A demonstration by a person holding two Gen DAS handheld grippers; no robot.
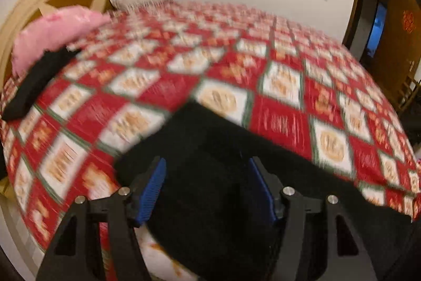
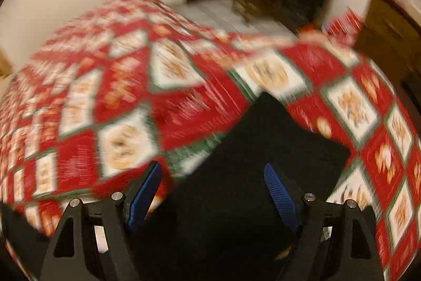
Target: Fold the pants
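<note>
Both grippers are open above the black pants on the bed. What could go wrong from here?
1. The left gripper and right gripper both stand open with nothing pinched, so the black pants may settle unevenly.
2. Both views are blurred; black cloth hides fold edges, so a regrasp could catch the wrong layer.
3. A closing pinch might snag the red patterned bedspread too.

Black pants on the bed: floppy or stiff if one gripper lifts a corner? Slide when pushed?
Probably floppy: the black pants lie flat, following the bedspread. A lifted corner would likely drape rather than raise the whole piece. Pushed, they would probably bunch rather than slide, cloth lying on cloth.
</note>
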